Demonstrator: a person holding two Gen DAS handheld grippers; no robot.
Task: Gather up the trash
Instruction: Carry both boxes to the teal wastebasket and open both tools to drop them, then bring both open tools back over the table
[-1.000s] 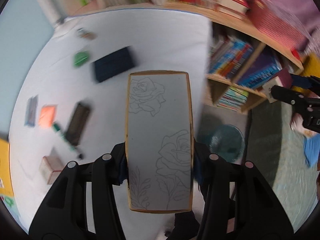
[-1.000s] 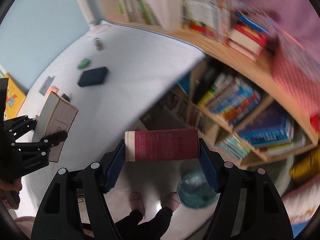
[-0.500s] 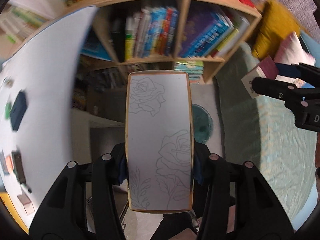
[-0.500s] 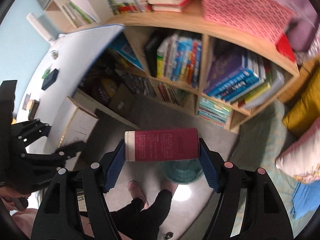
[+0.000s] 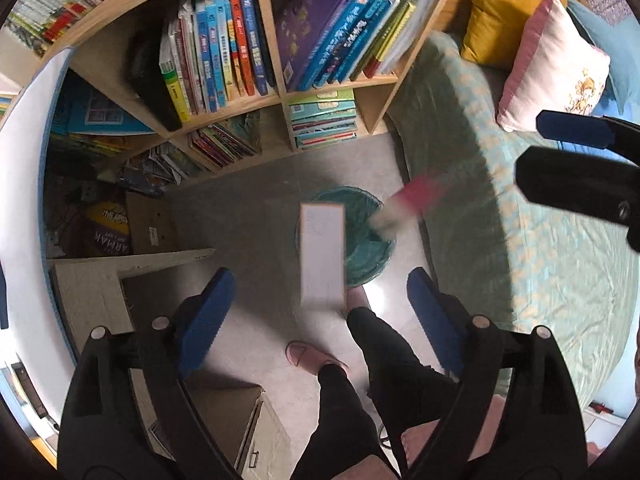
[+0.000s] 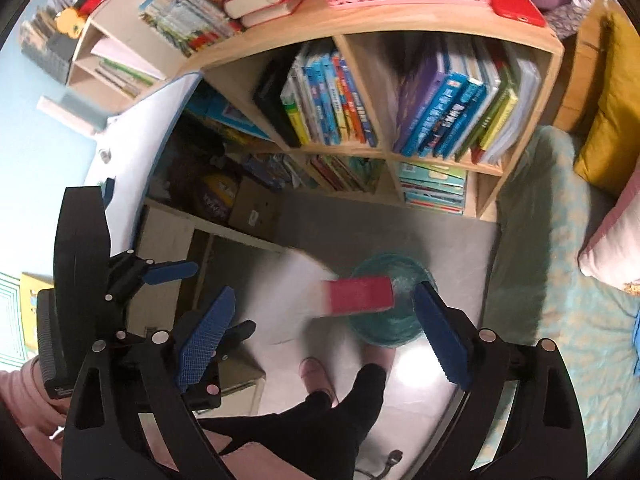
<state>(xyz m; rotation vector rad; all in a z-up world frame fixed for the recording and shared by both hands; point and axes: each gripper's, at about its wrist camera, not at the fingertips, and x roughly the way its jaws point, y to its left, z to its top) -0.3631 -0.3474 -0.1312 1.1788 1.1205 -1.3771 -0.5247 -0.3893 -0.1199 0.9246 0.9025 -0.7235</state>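
Both views look down on a teal waste bin (image 5: 362,258) (image 6: 386,326) on the grey floor. My left gripper (image 5: 318,284) is opening, its blue pads well apart. A flat white box with tan edges (image 5: 322,256) is falling free below it, over the bin's left rim. My right gripper (image 6: 326,294) is also opening. A red box (image 6: 360,295) drops clear of its pads above the bin, and is a red blur (image 5: 412,200) in the left wrist view. The white box is a pale streak (image 6: 288,292) in the right wrist view.
A wooden bookshelf (image 5: 280,92) full of books stands behind the bin. A green-covered bed (image 5: 540,248) with yellow and pink cushions lies to the right. The person's black-trousered legs and pink slippers (image 5: 304,354) stand by the bin. A white desk edge (image 5: 24,200) and a drawer unit lie left.
Both grippers swung from the white desk to above the bin and sank. Their jaws opened and let go of the white box and the red box, which now fall.
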